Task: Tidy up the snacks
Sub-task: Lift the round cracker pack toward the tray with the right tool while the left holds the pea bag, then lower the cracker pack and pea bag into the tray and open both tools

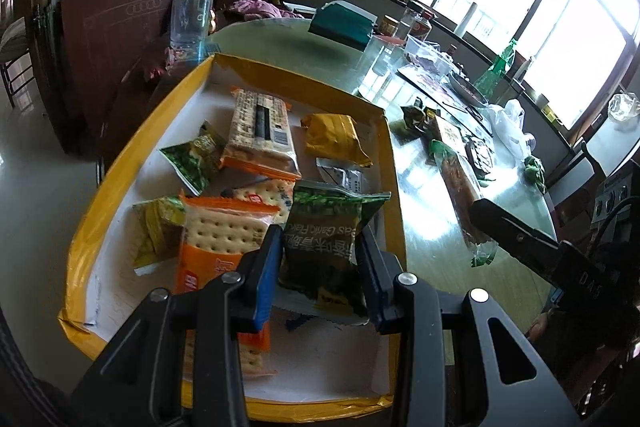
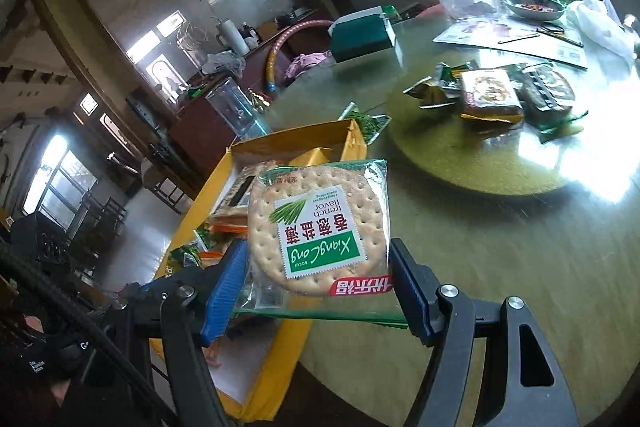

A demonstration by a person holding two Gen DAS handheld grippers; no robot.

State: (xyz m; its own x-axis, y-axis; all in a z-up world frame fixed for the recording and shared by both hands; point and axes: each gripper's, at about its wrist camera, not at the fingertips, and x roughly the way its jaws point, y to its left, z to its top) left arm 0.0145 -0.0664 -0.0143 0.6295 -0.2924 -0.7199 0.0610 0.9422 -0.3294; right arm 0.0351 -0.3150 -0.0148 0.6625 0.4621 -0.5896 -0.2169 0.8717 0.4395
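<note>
The left claw [image 1: 320, 267] is clamped on a green pea packet [image 1: 326, 239] above the yellow box [image 1: 236, 61]; the packet looks light, crinkly and slippery, best pinched across its puffed middle. The right claw [image 2: 316, 287] grips a round cracker pack [image 2: 320, 227] by its edges beside the box on the desk [image 2: 480, 247]; the biscuits are likely brittle, so squeeze gently. Only the left view shows the box's sorted contents; only the right shows the remaining snack pile [image 2: 492, 95] clearly.

Both grippers [image 1: 320, 259] have black linkage arms with silver screws and 2 blue-padded fingers [image 2: 224, 291] (ribbed).
</note>
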